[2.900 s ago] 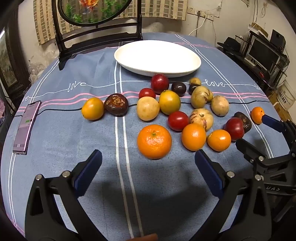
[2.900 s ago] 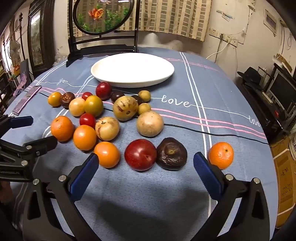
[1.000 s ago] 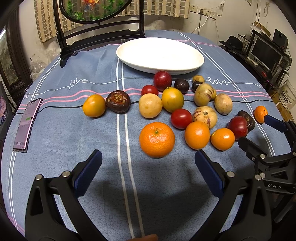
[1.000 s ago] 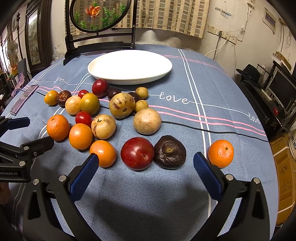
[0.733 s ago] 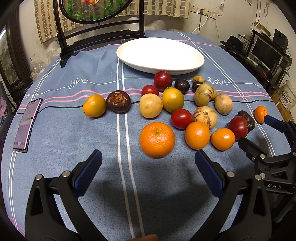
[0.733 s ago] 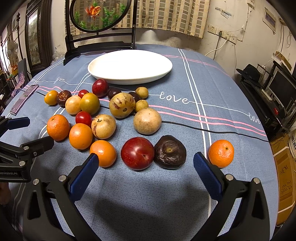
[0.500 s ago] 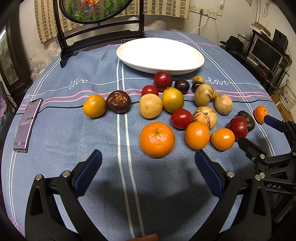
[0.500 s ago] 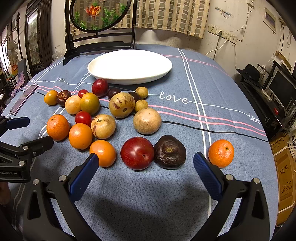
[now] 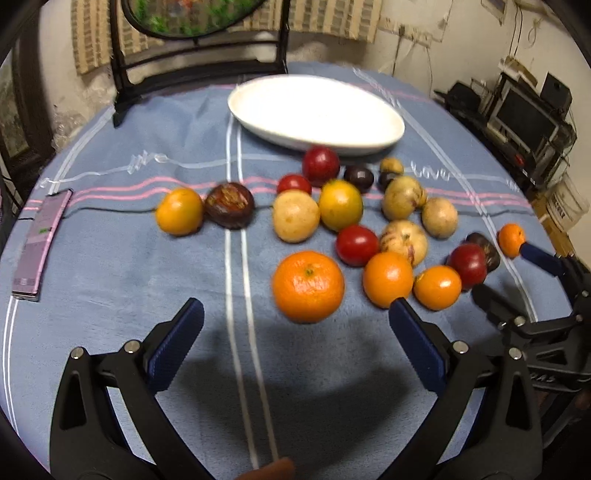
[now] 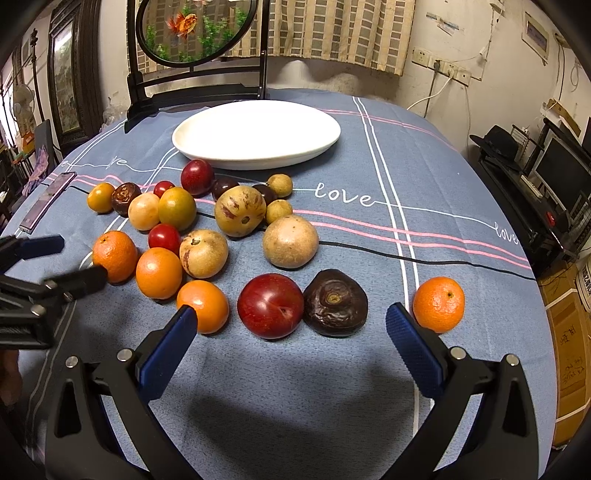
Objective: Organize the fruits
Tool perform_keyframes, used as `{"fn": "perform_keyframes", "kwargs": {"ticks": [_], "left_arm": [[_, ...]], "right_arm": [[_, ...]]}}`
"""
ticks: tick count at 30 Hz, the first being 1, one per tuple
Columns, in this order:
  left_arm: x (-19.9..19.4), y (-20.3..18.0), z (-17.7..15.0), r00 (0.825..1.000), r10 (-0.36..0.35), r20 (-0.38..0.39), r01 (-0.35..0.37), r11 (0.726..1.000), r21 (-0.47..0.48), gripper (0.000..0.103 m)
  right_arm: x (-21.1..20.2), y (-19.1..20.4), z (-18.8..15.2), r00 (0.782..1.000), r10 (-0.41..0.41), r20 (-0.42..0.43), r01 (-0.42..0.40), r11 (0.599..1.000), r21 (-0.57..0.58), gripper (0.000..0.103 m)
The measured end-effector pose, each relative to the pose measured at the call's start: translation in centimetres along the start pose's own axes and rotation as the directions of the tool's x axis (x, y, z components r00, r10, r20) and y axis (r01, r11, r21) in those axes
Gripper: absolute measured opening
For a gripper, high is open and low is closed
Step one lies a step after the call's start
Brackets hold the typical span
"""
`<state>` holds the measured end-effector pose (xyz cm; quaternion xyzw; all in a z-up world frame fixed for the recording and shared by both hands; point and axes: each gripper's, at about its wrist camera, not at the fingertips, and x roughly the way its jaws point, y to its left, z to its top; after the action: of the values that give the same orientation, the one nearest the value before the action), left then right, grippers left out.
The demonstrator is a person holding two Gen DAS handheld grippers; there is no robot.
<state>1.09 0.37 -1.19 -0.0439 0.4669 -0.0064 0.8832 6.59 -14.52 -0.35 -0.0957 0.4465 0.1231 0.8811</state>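
Many loose fruits lie on a blue tablecloth in front of an empty white oval plate (image 9: 314, 110) (image 10: 258, 133). My left gripper (image 9: 295, 332) is open and empty, just short of a large orange (image 9: 308, 286). My right gripper (image 10: 288, 332) is open and empty, just short of a red plum (image 10: 270, 305) and a dark wrinkled passion fruit (image 10: 335, 302). A small orange (image 10: 438, 304) lies by its right finger. Each gripper shows at the edge of the other's view: the right gripper (image 9: 517, 273), the left gripper (image 10: 62, 258).
A phone (image 9: 38, 240) lies near the table's left edge. A dark wooden stand with a round fish picture (image 10: 195, 33) stands behind the plate. A TV and shelves (image 10: 561, 173) are off the table to the right.
The left gripper has moved forward toward the large orange, and its view is now blurred by motion. The right gripper has edged slightly closer to the plum and passion fruit.
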Motion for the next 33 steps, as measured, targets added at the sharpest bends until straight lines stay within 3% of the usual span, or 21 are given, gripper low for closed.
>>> {"fn": "perform_keyframes", "kwargs": {"ticks": [5,9,12,15,16,22,25,27,29,33], "left_arm": [[2.2,0.0,0.1,0.997,0.000,-0.079,0.000,1.000,0.002,0.100],[3.3,0.2,0.3,0.995,0.049,-0.087,-0.048,0.999,0.020,0.083],[3.5,-0.1,0.4,0.995,0.075,-0.058,-0.072,0.996,0.047,0.080],[3.2,-0.5,0.4,0.996,0.080,-0.028,-0.078,0.994,0.070,0.063],[3.0,-0.7,0.5,0.997,0.073,-0.012,-0.072,0.994,0.079,0.044],[2.7,-0.2,0.4,0.998,0.054,-0.018,-0.053,0.997,0.063,0.045],[2.6,0.0,0.4,0.999,0.048,-0.022,-0.046,0.998,0.053,0.045],[2.7,0.0,0.4,0.999,0.045,-0.023,-0.043,0.998,0.050,0.045],[2.7,0.1,0.4,0.999,0.042,-0.022,-0.041,0.998,0.048,0.045],[2.8,0.0,0.3,0.999,0.047,-0.019,-0.046,0.998,0.053,0.046]], "right_arm": [[-0.3,-0.2,0.0,1.000,0.009,0.011,-0.009,1.000,0.010,0.102],[-0.7,-0.5,0.0,1.000,0.018,0.021,-0.018,1.000,0.021,0.102],[-0.8,-0.6,-0.1,0.999,0.023,0.025,-0.024,0.999,0.026,0.102],[-0.6,-0.6,-0.2,0.999,0.028,0.018,-0.028,0.999,0.029,0.102],[-0.5,-0.6,-0.2,0.999,0.040,0.007,-0.041,0.999,0.032,0.102],[0.5,-0.2,-0.5,0.989,0.138,-0.048,-0.135,0.989,0.056,0.102],[0.8,-0.4,-0.5,0.991,0.123,-0.056,-0.119,0.991,0.061,0.084],[1.1,-0.8,-0.5,0.990,0.126,-0.069,-0.120,0.990,0.079,0.081],[1.0,-1.2,-0.3,0.990,0.129,-0.057,-0.124,0.988,0.097,0.072],[0.8,-2.3,-0.1,0.984,0.173,-0.033,-0.165,0.973,0.161,0.068]]}}
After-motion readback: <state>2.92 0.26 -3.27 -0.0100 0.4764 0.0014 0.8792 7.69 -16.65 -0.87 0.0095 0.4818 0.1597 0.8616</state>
